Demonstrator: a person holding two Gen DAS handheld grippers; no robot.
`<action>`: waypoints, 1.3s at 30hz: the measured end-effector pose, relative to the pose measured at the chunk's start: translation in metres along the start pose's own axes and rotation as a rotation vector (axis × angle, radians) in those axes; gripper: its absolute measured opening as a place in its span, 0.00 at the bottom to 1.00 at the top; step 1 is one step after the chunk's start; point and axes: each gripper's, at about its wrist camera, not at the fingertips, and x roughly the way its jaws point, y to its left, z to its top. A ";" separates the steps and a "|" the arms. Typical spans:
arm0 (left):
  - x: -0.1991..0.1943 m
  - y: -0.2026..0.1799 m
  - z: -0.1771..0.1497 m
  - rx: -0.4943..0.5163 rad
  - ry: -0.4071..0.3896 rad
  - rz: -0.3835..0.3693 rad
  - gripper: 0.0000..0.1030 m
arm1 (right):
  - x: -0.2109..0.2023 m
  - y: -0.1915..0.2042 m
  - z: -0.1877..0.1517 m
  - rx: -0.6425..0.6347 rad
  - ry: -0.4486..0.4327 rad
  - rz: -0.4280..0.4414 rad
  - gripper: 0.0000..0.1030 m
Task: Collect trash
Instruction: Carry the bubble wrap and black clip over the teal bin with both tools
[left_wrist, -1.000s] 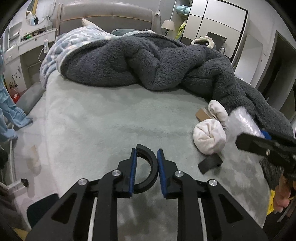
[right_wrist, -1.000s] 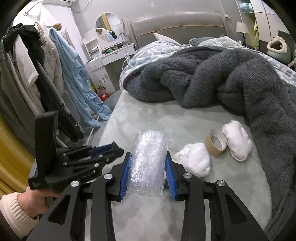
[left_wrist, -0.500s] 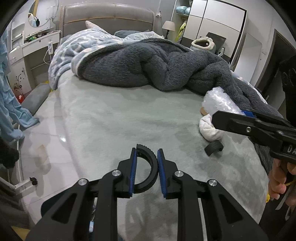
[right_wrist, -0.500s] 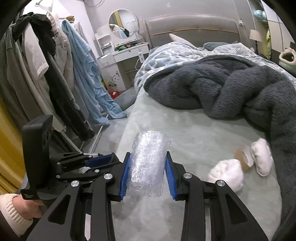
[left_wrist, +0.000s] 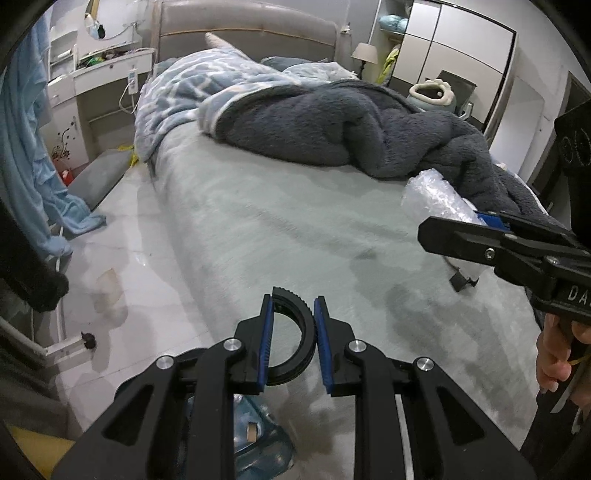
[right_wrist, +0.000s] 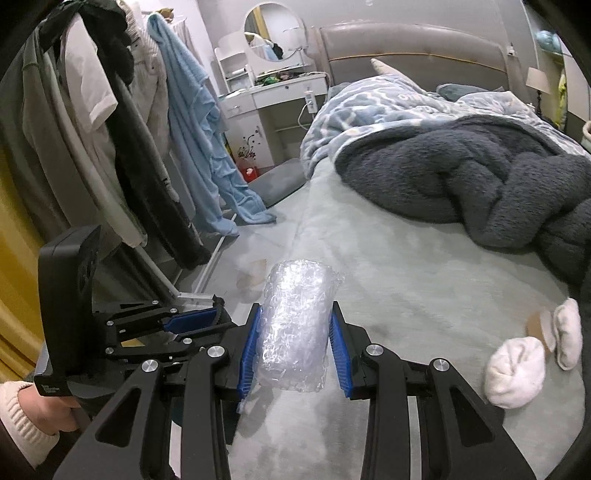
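Bedroom, grey bed (left_wrist: 280, 221) – left gripper (left_wrist: 293, 314) pinching black ring (left_wrist: 295, 332), right gripper (right_wrist: 293, 332) clamping bubble wrap (right_wrist: 295, 325)

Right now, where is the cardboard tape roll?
In the right wrist view, the cardboard tape roll lies on the bed at far right, tucked between two white socks.

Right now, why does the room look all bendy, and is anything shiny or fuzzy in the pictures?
Both views come through a fisheye lens, so walls curve and the corners go black. In the left wrist view, the floor gleams with reflected light and the bed looks slightly smeared. In the right wrist view, the bubble wrap glints, and the socks are a little soft.
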 end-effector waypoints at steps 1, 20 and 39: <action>0.000 0.003 -0.002 -0.003 0.006 0.003 0.23 | 0.003 0.003 0.000 -0.004 0.005 0.002 0.35; 0.004 0.077 -0.047 -0.100 0.165 0.037 0.23 | 0.062 0.074 -0.007 -0.109 0.122 0.061 0.35; 0.017 0.128 -0.106 -0.133 0.395 0.101 0.32 | 0.122 0.123 -0.025 -0.190 0.238 0.089 0.35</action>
